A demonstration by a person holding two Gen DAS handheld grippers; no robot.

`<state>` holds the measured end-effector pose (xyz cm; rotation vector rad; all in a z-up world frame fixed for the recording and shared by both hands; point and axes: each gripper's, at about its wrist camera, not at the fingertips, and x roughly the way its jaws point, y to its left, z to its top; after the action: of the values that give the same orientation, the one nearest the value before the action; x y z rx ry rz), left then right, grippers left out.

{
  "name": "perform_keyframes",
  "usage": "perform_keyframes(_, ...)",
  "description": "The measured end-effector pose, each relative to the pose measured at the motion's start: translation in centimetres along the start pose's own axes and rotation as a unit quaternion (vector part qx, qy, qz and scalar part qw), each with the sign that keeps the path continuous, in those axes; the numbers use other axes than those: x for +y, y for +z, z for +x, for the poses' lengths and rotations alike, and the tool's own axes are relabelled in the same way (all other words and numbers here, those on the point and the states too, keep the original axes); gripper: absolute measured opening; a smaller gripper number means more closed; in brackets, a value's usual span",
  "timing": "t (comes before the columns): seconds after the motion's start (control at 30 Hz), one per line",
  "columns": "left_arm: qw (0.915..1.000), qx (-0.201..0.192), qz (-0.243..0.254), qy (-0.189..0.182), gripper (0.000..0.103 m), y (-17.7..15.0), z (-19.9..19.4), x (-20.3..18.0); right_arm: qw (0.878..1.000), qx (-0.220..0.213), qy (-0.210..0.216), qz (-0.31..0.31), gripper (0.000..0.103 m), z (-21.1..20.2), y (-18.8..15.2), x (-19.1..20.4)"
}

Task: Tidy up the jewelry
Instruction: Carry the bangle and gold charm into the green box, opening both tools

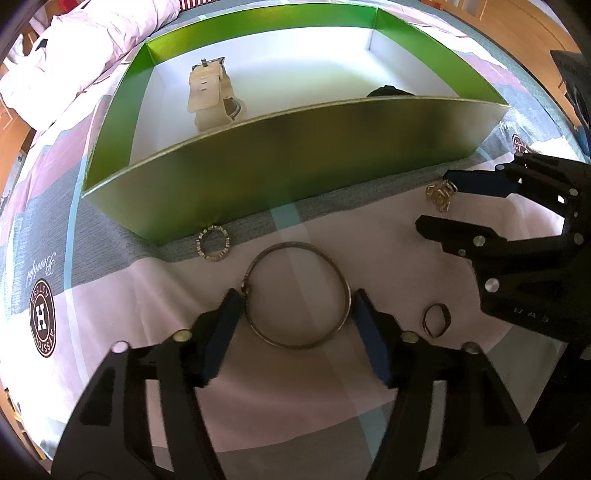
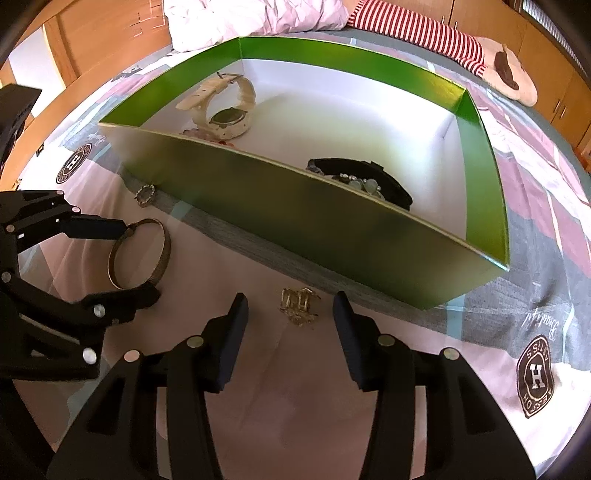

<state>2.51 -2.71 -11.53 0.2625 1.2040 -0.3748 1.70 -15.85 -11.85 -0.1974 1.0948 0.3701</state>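
A green box [image 1: 288, 162] with a white floor lies on the bedspread and holds a cream watch [image 1: 208, 96] and a dark piece [image 2: 369, 177]. My left gripper [image 1: 295, 310] is open, its blue pads either side of a large metal bangle [image 1: 334, 269] that lies flat on the cloth. My right gripper [image 2: 290, 314] is open around a small gold chain piece [image 2: 299, 304], also seen in the left wrist view [image 1: 441, 194]. A studded ring [image 1: 214, 243] lies against the box wall. A small dark ring [image 1: 436, 319] lies right of the bangle.
The box's near wall [image 2: 295, 206] rises just beyond both grippers. A pink quilt [image 1: 92, 40] and a striped garment [image 2: 413, 26] lie behind the box. The bedspread has round logo prints [image 2: 535, 376]. Wooden cupboards [image 2: 554, 55] stand beyond.
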Motion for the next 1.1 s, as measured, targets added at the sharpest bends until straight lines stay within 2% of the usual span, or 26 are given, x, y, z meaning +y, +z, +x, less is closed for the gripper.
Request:
perform_keyframes(0.03,1.0,-0.001,-0.002,-0.001,0.059,0.0,0.0,0.1,1.0,0.0,0.002,0.0,0.043,0.0,0.0,0.0)
perform_keyframes(0.07,1.0,-0.001,-0.003,-0.002,0.059,0.0,-0.1,0.2,1.0,0.001,0.006,0.0,0.033,0.0,0.0,0.0)
perform_keyframes(0.13,1.0,-0.001,-0.003,-0.002,0.058,0.0,-0.1,0.1,1.0,0.003,0.009,0.0,0.024,-0.1,0.0,0.1)
perform_keyframes(0.43,0.9999,-0.013,-0.008,0.001,0.058,0.1,-0.7,0.4,1.0,-0.008,0.019,0.006,0.022,-1.2,0.0,0.1)
perform_keyframes(0.67,0.9988,-0.047,0.0,-0.01,0.058,0.3,-2.1,-0.2,0.999,-0.036,0.032,0.006,0.022,-2.9,0.1,0.3)
perform_keyframes(0.9,0.999,-0.045,0.001,-0.007,0.058,0.3,-2.1,-0.4,0.999,-0.033,0.028,0.011,0.022,-2.6,0.1,0.0)
perform_keyframes(1.1,0.9966,-0.08,0.001,-0.02,0.058,0.5,-3.7,-0.2,0.996,-0.068,0.057,0.026,0.022,-4.4,0.4,-0.7)
